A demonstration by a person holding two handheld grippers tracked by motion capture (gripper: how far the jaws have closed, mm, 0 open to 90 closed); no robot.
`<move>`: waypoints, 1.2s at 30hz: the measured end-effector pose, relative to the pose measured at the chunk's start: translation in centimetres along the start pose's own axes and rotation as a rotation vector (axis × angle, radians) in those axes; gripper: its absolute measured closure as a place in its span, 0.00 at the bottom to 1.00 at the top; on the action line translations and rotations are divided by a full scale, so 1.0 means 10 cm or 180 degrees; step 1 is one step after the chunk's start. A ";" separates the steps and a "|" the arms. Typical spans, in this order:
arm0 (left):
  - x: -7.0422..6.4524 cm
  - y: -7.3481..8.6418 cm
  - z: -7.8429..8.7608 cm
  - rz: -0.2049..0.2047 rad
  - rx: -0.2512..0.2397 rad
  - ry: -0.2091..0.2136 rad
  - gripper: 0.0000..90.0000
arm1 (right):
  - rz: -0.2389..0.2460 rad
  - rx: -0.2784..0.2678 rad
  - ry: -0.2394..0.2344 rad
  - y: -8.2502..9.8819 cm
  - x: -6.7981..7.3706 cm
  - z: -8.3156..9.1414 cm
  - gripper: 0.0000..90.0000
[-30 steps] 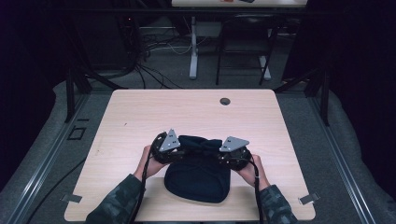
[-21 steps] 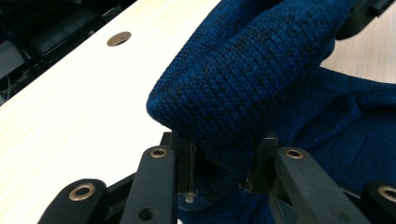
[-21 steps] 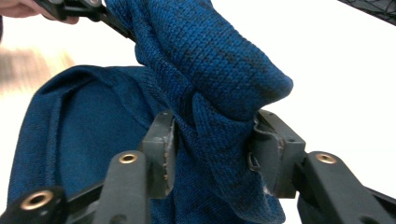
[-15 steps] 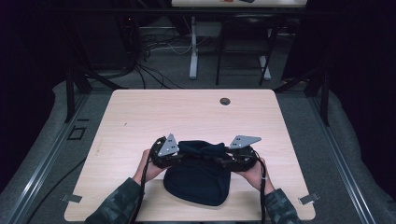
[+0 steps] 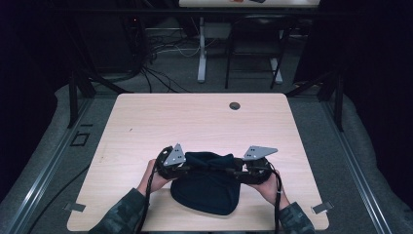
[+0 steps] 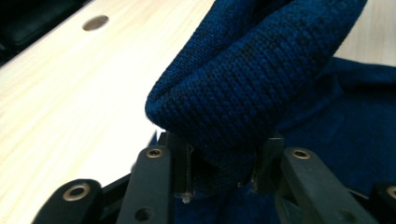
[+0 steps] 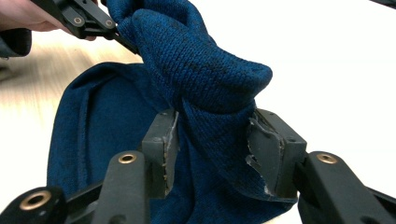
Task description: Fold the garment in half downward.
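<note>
A dark room with cables and table legs at the far side surrounds a pale wooden table (image 5: 160,122), bare except for a small round hole (image 5: 234,106) near its far edge. At the near edge lies a dark blue knitted hat (image 5: 207,185), its body flat on the wood and its far rim lifted. The left gripper (image 5: 182,168) has its jaws clamped on the left end of that rim; in the left gripper view the thick knit (image 6: 261,70) bulges out above the two pads, pinched between them. The right gripper (image 5: 238,170) bites the right end the same way, and in the right gripper view a fold of the fabric (image 7: 205,70) is squeezed between its worn pads. Holding the rim at two opposite points likely serves to keep the edge taut between the hands, so the hat can be folded over, opened or lifted evenly rather than sagging to one side. The hands sit low and close to the person, which keeps the rest of the hat resting on the table.
</note>
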State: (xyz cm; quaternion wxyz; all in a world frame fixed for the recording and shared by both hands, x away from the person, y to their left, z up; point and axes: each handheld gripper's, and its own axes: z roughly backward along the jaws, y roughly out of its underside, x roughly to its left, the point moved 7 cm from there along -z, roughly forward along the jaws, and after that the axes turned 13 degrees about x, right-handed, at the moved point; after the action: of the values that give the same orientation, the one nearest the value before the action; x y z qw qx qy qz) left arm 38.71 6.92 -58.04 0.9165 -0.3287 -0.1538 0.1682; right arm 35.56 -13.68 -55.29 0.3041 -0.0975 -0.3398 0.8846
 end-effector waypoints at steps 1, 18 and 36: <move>-0.01 0.01 -0.01 -0.0009 0.0008 0.0026 0.72 | 0.0026 0.0020 -0.0026 0.01 0.02 0.00 0.58; -0.11 0.21 0.01 0.0113 0.0164 0.0207 0.42 | 0.0174 0.0174 0.0063 0.19 0.18 -0.14 0.77; -0.30 0.38 0.29 0.0117 0.0285 0.0355 0.30 | 0.0279 0.0442 -0.0012 0.35 0.26 -0.24 0.77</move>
State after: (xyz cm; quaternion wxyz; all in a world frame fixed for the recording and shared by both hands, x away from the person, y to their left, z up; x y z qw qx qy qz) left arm 34.09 10.03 -58.90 0.9342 -0.2990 -0.0887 0.1730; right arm 32.78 -12.81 -59.34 0.2705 -0.0893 -0.2736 0.9187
